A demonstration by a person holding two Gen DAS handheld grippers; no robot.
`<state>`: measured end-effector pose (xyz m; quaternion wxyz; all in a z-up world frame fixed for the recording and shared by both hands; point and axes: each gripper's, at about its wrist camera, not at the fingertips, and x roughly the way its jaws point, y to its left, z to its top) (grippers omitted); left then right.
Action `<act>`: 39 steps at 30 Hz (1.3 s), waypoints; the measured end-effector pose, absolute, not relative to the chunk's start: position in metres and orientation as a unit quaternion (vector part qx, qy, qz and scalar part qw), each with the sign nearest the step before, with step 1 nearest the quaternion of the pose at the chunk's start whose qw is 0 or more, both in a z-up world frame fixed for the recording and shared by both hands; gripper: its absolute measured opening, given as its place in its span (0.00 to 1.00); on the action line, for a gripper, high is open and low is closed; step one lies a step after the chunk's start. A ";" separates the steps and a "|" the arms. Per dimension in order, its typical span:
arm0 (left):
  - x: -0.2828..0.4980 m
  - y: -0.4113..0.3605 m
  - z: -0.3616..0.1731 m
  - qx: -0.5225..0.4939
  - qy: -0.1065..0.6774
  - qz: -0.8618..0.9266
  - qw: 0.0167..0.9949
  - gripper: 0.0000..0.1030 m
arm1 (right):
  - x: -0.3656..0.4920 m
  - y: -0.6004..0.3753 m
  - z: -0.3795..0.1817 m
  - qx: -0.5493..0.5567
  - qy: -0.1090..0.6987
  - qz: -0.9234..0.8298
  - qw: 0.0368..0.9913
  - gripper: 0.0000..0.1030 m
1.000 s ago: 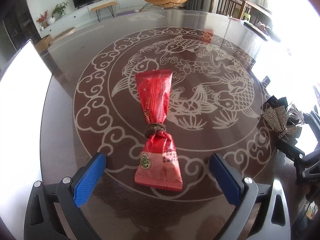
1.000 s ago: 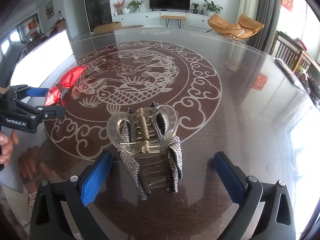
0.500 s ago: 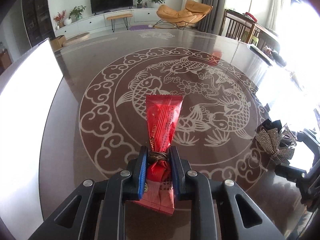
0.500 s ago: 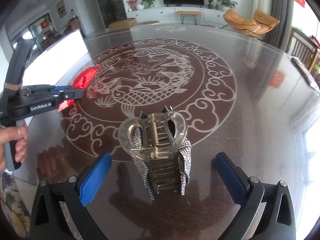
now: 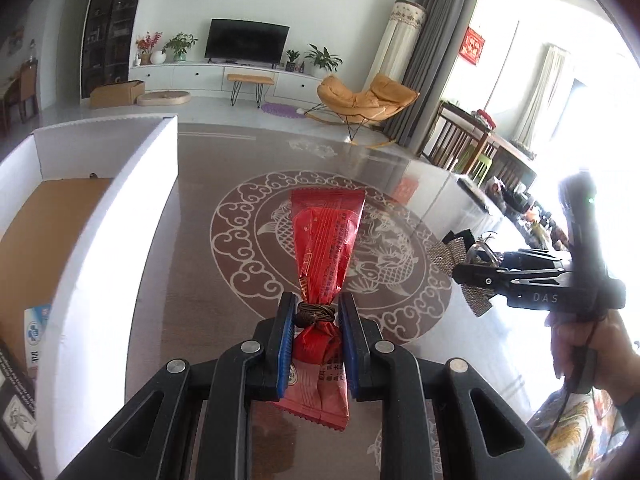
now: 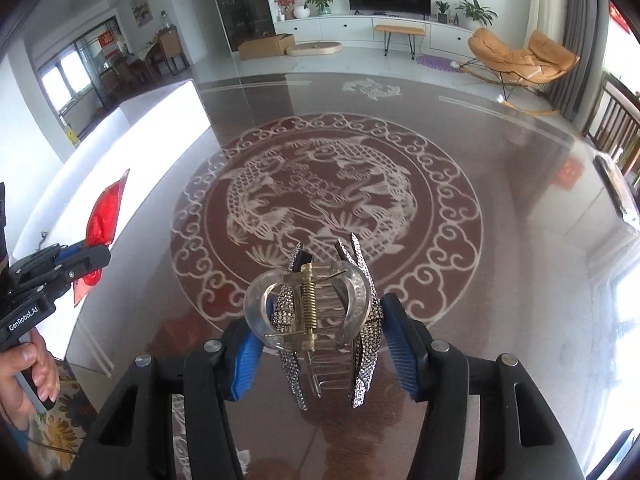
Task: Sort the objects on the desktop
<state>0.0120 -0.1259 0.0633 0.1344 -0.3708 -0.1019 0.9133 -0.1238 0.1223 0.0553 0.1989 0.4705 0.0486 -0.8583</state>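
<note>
My left gripper (image 5: 314, 322) is shut on a red snack packet (image 5: 324, 248) at its waist, where a brown hair tie (image 5: 315, 314) is wound. The packet is lifted above the dark table and shows red in the right wrist view (image 6: 102, 220). My right gripper (image 6: 318, 344) is shut on a clear hair claw clip with rhinestone bows (image 6: 320, 320), held above the table. The clip and right gripper also show in the left wrist view (image 5: 464, 256).
A white cardboard box (image 5: 120, 216) with a brown bottom stands open at the left of the table; it shows in the right wrist view (image 6: 132, 152). The dark glossy table (image 6: 500, 240) carries a fish medallion pattern. The person's hands hold both handles.
My left gripper lifted the red packet off the table and swung toward the white box. My right gripper closed on the hair clip and raised it.
</note>
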 end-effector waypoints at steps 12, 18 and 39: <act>0.050 -0.329 0.116 -0.360 -0.149 0.920 -0.040 0.20 | -0.094 -0.139 0.160 0.369 0.077 -0.826 0.419 0.55; 0.057 -0.383 0.061 -0.427 -0.174 0.882 -0.095 0.21 | -0.090 -0.249 0.107 0.412 0.123 -0.787 0.443 0.55; 0.083 -0.344 0.069 -0.367 -0.081 0.853 -0.363 1.00 | -0.084 -0.209 0.102 0.412 0.147 -0.802 0.406 0.99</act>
